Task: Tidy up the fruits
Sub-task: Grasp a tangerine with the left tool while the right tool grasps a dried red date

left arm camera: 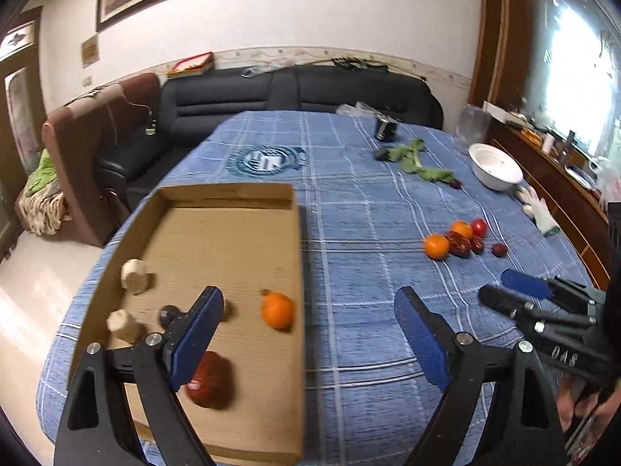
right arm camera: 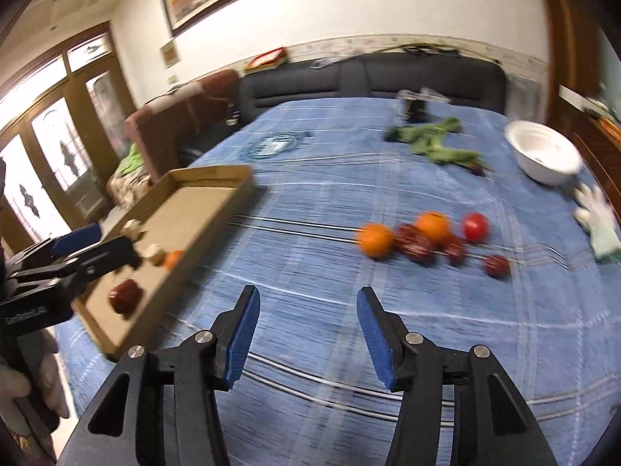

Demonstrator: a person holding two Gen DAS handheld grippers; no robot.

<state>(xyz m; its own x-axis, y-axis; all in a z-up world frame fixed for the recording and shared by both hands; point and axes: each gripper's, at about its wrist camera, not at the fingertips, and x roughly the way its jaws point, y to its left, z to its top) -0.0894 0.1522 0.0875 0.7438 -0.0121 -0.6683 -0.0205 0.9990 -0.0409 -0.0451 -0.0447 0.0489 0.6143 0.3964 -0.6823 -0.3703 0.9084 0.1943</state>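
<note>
Your left gripper (left arm camera: 310,334) hangs with its jaws wide and empty above the right wall of the cardboard tray (left arm camera: 233,194), and your right gripper (right arm camera: 306,334) stands partly open with nothing between its pads, over bare blue tablecloth (right arm camera: 465,349) short of the fruit cluster (right arm camera: 427,237).

The risks, as I judge them: the loose fruits lie touching one another, so if you close on 1 you may nudge its neighbours and set round pieces rolling toward the table edge. The right-hand view is smeared, so you could misjudge where the nearest orange (right arm camera: 374,239) sits. Your 2 grippers are close together; crossing them on the way to the tray could knock them. A low approach could catch the tray wall and shove the tray.

Count: in the tray, 1 orange (left arm camera: 277,310), 1 dark red fruit (left arm camera: 211,380), 2 pale wooden pieces (left arm camera: 134,275) and 1 small dark object partly hidden by your finger. On the cloth, 2 oranges, 1 red tomato (right arm camera: 475,226), and about 4 dark red fruits, though blur makes that uncertain. Also 1 white bowl (right arm camera: 543,151), 1 leafy green (right arm camera: 434,139), 1 white glove (right arm camera: 597,221).
</note>
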